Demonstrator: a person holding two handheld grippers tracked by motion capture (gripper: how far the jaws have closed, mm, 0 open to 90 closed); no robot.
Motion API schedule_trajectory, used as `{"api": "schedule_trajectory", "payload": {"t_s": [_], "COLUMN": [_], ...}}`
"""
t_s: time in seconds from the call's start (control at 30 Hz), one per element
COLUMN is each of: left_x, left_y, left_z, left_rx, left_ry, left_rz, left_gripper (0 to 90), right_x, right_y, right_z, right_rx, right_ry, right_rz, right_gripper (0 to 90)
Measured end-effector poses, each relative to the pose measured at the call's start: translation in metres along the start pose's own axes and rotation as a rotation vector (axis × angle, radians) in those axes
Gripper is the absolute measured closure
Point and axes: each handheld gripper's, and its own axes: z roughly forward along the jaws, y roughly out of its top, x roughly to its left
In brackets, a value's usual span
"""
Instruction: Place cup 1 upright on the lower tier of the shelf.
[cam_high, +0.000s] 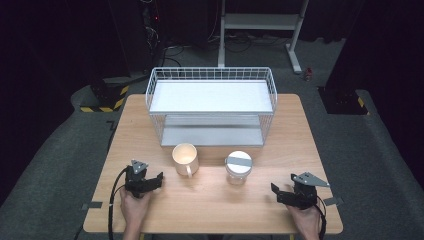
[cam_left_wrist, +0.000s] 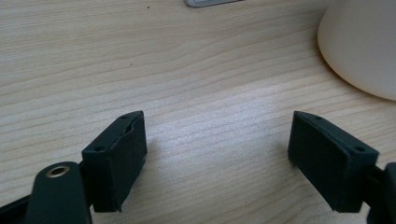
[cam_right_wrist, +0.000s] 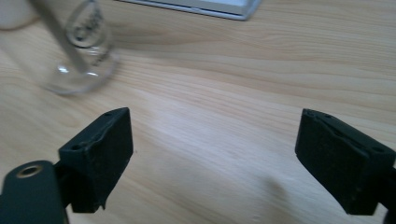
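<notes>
In the left gripper view the mug (cam_left_wrist: 362, 44) is cut off at two o'clock, its handle and rim out of frame. In the right gripper view the jar (cam_right_wrist: 81, 46) at eleven o'clock is blurred and cropped at the top; its lettering cannot be read. The rack (cam_right_wrist: 201, 7) shows just a bottom edge at twelve o'clock.

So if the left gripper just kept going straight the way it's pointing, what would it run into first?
Probably bare table: the left gripper is open, with only wood grain straight ahead. The cream mug sits right of that line, so it looks likely to pass beside it, though depth is unclear.
</notes>
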Motion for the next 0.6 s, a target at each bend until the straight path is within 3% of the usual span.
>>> {"api": "schedule_trajectory", "payload": {"t_s": [0.17, 0.6], "left_x": [0.000, 0.000], "left_y": [0.000, 0.000], "left_z": [0.000, 0.000], "left_rx": [0.001, 0.001], "left_ry": [0.000, -0.001], "left_rz": [0.001, 0.000], "left_gripper": [20.4, 20.5], "right_x": [0.020, 0.052], "right_y": [0.001, 0.019], "right_z": [0.004, 0.014], "right_rx": [-0.022, -0.071], "right_ry": [0.075, 0.173], "right_rz": [-0.031, -0.082], "right_gripper": [9.3, 9.1]}}
